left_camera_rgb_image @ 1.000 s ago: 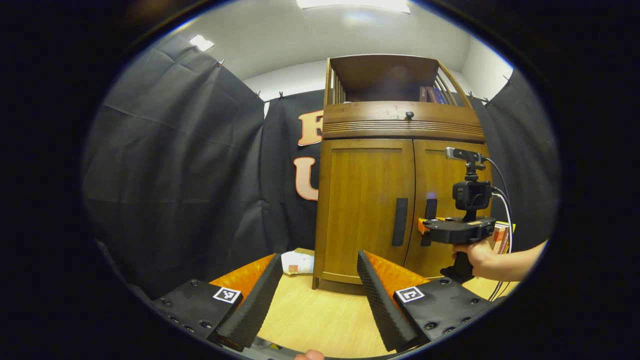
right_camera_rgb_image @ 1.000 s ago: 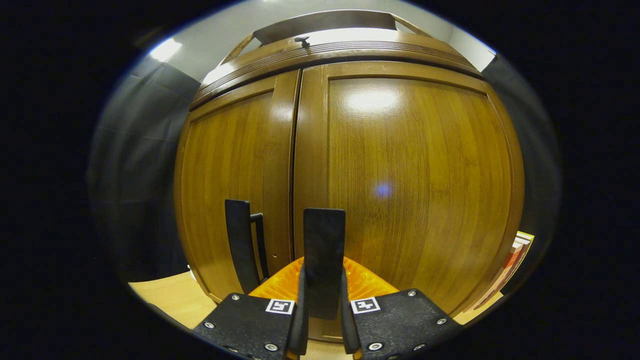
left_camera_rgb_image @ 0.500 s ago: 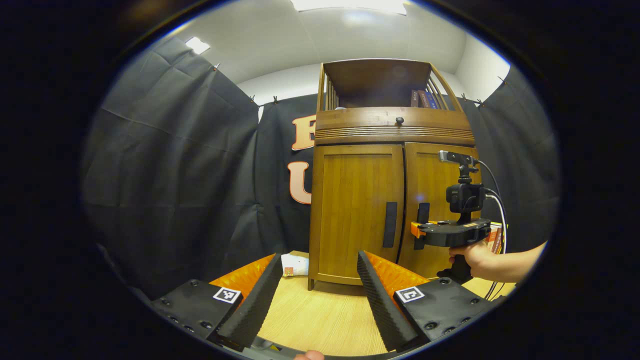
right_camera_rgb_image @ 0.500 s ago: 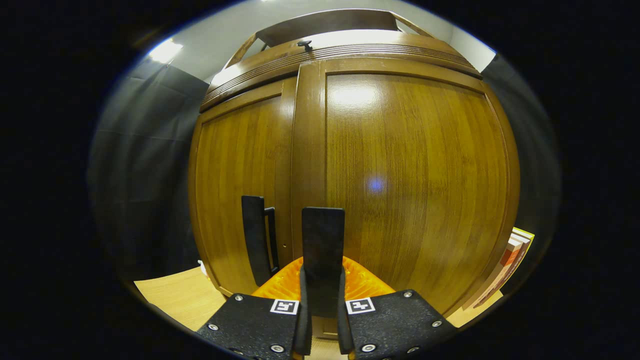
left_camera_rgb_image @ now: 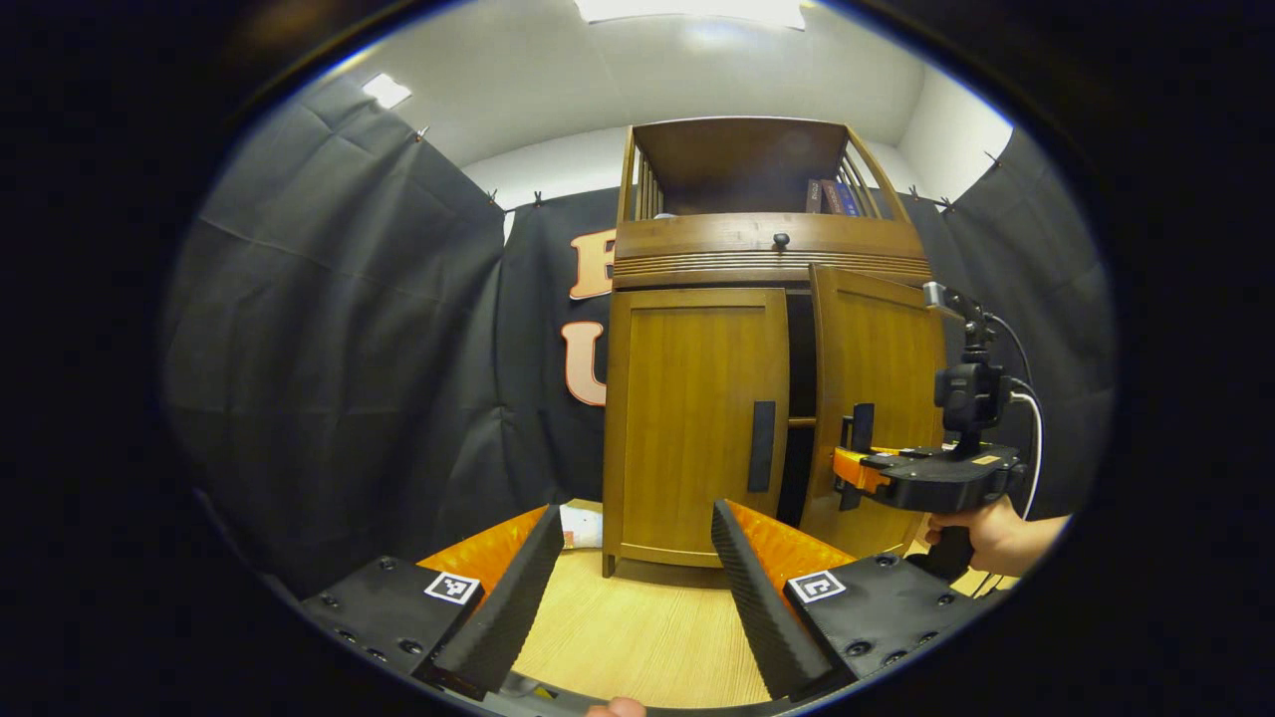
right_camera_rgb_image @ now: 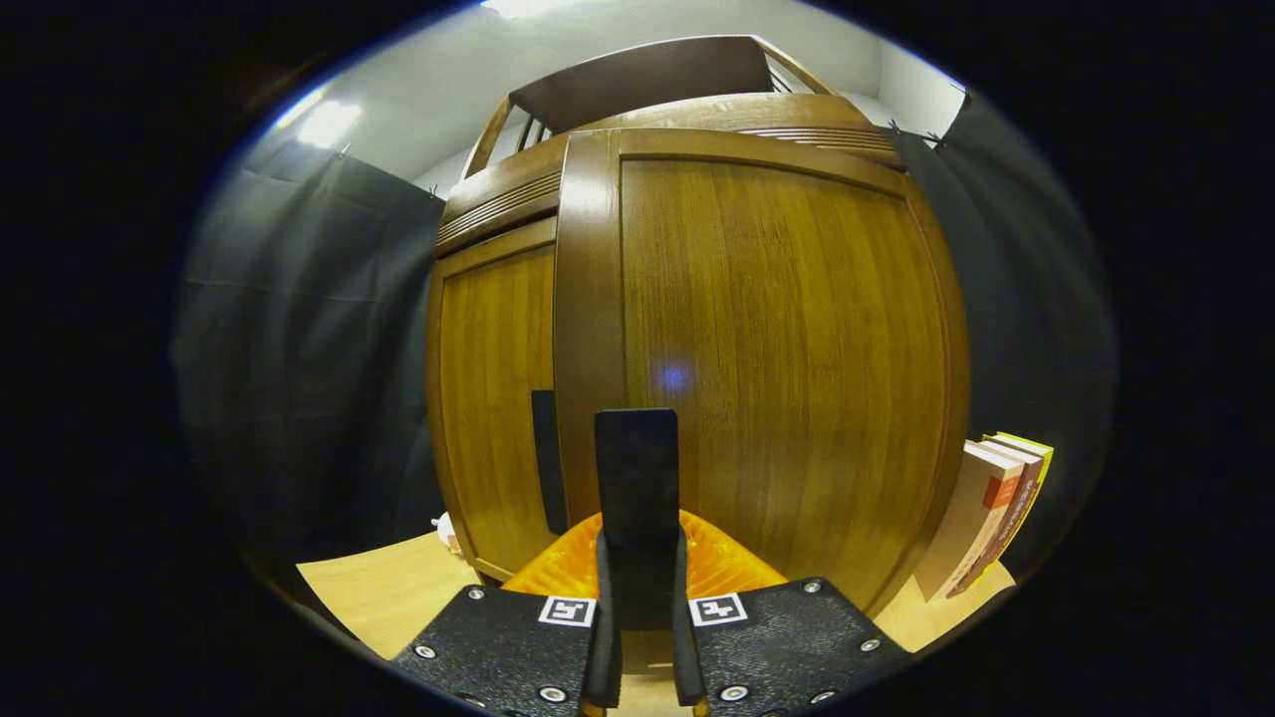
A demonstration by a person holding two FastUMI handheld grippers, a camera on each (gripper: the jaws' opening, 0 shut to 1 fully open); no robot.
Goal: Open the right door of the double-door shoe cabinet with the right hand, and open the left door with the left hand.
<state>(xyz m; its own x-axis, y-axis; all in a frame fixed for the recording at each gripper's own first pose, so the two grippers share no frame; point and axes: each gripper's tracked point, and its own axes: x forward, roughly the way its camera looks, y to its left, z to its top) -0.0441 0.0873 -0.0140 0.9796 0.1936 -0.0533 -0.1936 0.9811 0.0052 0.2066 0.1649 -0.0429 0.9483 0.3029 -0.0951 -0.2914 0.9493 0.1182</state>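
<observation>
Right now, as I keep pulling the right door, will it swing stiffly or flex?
Probably rigid: the right door is a framed wooden panel and looks flat though ajar. It should pivot on its outer edge, not slide. The handle, clamped by the right gripper, looks smooth, so it may slip.

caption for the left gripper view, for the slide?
Right gripper clamps the right door handle, door ajar; left door shut, left gripper open.

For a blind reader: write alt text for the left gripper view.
A hand-held gripper grips the handle of the cabinet's right door, which stands ajar; the left door is shut. Nearer, another hand-held gripper's fingers spread open above the wood floor.
</observation>
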